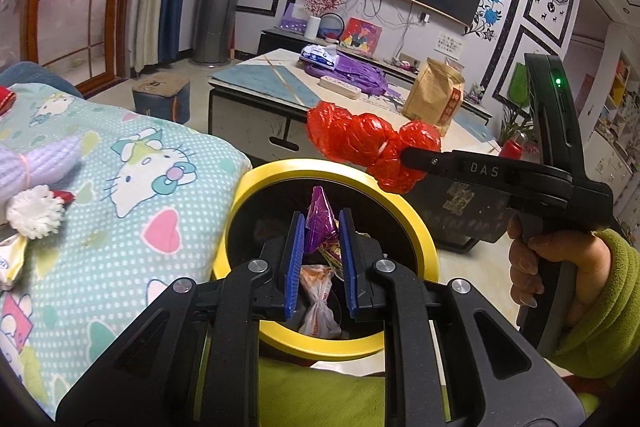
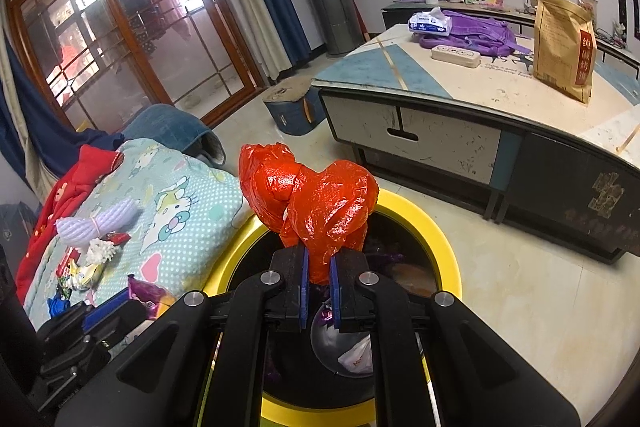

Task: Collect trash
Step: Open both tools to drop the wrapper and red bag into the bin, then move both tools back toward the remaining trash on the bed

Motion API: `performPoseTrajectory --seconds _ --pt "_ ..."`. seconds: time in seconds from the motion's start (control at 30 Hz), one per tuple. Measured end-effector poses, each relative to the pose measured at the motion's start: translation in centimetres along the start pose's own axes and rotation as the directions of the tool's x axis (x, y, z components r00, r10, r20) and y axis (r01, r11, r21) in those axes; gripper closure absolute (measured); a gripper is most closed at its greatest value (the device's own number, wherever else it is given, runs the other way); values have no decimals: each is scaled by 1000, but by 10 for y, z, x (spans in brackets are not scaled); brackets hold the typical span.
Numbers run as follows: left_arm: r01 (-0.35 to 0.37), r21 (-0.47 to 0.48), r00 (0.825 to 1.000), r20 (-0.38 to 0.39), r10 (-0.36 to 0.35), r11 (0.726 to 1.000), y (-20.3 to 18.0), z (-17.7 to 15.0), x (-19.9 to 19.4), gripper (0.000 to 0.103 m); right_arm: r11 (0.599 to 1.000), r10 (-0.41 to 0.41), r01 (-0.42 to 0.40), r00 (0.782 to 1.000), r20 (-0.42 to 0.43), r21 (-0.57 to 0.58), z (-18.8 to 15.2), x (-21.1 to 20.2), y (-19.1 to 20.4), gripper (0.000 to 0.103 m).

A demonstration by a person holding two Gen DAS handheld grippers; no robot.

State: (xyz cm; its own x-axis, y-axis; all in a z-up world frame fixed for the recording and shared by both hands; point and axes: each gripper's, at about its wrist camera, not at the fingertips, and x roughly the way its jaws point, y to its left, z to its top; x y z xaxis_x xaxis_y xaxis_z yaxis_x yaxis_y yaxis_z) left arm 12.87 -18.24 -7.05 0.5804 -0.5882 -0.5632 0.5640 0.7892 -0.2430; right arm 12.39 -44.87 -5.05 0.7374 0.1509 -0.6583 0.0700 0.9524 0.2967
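A yellow-rimmed black trash bin (image 1: 424,239) (image 2: 444,239) stands on the floor beside the bed, with a few wrappers inside. My left gripper (image 1: 322,227) is shut on a purple foil wrapper (image 1: 319,223) and hangs over the bin's mouth. Over the same bin, my right gripper (image 2: 318,267) is shut on a crumpled red plastic bag (image 2: 320,203), which bulges above its blue pads. In the left wrist view the red bag (image 1: 368,139) shows at the tip of the right gripper (image 1: 408,157), held by a hand in a green sleeve (image 1: 600,303).
A Hello Kitty blanket (image 1: 132,183) (image 2: 176,203) on the left carries loose wrappers, a purple knit piece (image 2: 96,223) and a white ball. A low table (image 2: 460,95) with a brown bag, purple cloth and tissues stands behind the bin. A small stool (image 2: 292,107) sits on the floor.
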Motion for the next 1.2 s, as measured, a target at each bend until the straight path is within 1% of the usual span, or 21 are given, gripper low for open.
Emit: performPoseTrajectory --seconds 0.07,0.1,0.13,0.17,0.2,0.23,0.27,0.3,0.33,0.4,0.43,0.57,0.77,0.87,0.97,1.2 --pt "7 4 1000 -3 -7 1000 -2 1 3 92 1000 -1 1 1000 -7 12 -1 2 -2 84" --pt "10 7 1000 -7 -10 1000 -3 1 4 90 1000 -5 5 1000 -7 19 -1 2 -3 75" --pt "7 9 1000 -8 -7 1000 -4 1 5 81 1000 -14 14 1000 -3 25 -1 2 -4 68" --pt "2 9 1000 -7 -2 1000 -4 1 5 73 999 -20 20 1000 1 28 -1 2 -5 66" --pt "-2 2 1000 -6 2 1000 -2 1 4 58 999 -24 24 1000 2 30 0 2 -5 63" --pt "-4 -6 1000 -6 4 1000 -1 1 3 47 999 -28 28 1000 5 36 0 2 -6 58" --pt "-4 -16 1000 -6 4 1000 0 2 2 43 999 -32 32 999 8 41 0 2 -7 57" --pt "-7 -23 1000 1 7 1000 2 2 -1 36 998 -36 35 999 9 42 0 2 -8 55" --pt "-14 -27 1000 8 14 1000 3 2 -3 26 998 -36 36 999 9 42 0 2 -8 55" --pt "-19 -40 1000 17 20 999 5 3 -8 16 999 -35 34 999 11 38 -1 2 -6 54" --pt "-22 -49 1000 20 23 999 6 3 -10 13 999 -30 30 999 13 33 -1 2 -5 53" --pt "-64 -55 997 42 67 996 11 3 -21 11 1000 -1 1 1000 30 1 -1 -1 5 49" --pt "-109 -99 991 68 116 989 23 5 -37 11 997 38 -33 996 80 -63 0 -12 21 42" --pt "-143 -116 985 85 153 983 29 6 -46 11 996 48 -41 995 92 -76 0 -15 26 40" --pt "-160 -126 980 98 173 979 34 5 -54 11 995 59 -51 994 95 -89 0 -17 32 40" --pt "-226 -140 961 132 244 964 40 3 -78 11 987 99 -82 988 116 -141 -3 -26 50 37"
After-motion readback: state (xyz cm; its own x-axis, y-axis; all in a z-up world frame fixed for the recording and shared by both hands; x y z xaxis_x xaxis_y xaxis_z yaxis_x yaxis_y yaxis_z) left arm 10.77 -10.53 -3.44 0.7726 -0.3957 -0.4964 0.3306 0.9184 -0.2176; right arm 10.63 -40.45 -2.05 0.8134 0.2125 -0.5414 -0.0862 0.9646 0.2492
